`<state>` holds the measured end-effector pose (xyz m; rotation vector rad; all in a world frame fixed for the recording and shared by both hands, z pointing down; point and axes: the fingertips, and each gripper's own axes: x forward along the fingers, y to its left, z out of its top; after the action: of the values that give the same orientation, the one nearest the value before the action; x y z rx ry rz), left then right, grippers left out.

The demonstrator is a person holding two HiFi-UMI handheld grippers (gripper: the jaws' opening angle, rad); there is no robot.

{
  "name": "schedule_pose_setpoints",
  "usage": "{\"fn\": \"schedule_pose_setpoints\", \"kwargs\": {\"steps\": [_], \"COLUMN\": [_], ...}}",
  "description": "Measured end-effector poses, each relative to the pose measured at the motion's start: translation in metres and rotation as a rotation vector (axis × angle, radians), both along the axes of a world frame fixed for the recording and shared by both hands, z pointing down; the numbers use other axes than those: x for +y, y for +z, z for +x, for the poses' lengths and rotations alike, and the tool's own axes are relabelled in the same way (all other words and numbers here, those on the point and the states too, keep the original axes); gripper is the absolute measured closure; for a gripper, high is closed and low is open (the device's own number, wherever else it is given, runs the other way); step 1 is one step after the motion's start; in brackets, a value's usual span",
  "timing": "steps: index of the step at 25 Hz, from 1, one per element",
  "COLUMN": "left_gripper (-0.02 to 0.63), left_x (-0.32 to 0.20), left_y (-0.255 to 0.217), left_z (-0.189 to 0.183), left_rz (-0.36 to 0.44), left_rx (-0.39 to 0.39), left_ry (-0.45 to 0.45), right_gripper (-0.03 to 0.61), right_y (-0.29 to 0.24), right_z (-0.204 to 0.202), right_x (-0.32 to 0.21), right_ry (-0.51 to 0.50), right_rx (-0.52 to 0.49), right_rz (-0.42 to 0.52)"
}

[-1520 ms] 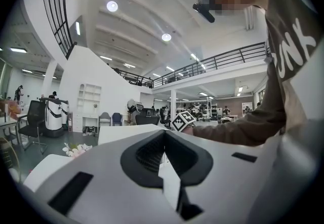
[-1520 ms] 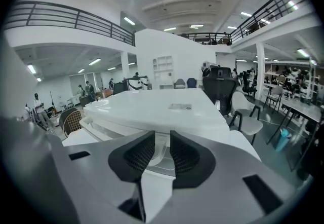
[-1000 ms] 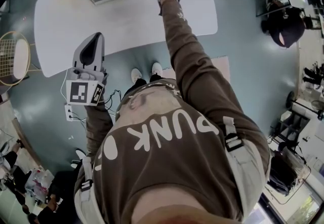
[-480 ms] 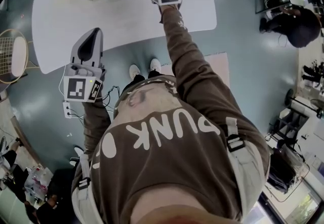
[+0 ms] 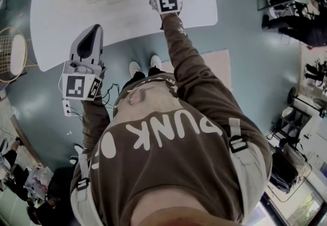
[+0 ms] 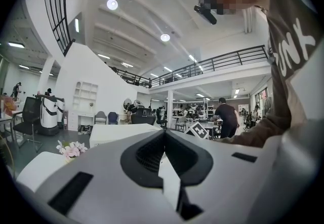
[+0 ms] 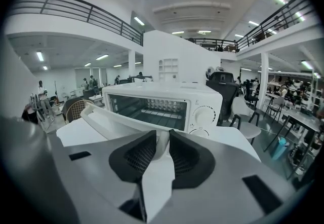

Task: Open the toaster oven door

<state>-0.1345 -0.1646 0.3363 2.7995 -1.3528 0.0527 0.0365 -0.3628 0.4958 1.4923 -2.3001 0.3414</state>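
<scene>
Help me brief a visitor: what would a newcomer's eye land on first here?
The white toaster oven on the white table, its door hanging open. Then the right gripper at the door handle: its tongs have just been opening, with the handle's end between them.

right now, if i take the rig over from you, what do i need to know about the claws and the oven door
Left claw: shut, empty, near the table's front edge.
Right claw: the jaws have just been opening. The door handle reaches into the gap between them, but the pads do not seem to press on it.
Things: the toaster oven stands on the white table. Its door is folded down towards the right claw, and the inside shows.
Done: the door is open.
Left: probably only drawing the right claw clear of the handle.
</scene>
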Motion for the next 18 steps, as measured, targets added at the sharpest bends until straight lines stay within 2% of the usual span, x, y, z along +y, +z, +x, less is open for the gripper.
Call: {"fn": "schedule_pose_setpoints", "kwargs": {"steps": [18], "left_gripper": [0.611], "left_x": [0.007], "left_y": [0.013], "left_z": [0.004], "left_rz": [-0.025], "left_rx": [-0.006], "left_ry": [0.010], "right_gripper": [0.488], "right_y": [0.048], "right_z": [-0.001], "right_x": [0.041], "right_ry": [-0.010], "right_rx": [0.007], "right_rz": [0.003]}}
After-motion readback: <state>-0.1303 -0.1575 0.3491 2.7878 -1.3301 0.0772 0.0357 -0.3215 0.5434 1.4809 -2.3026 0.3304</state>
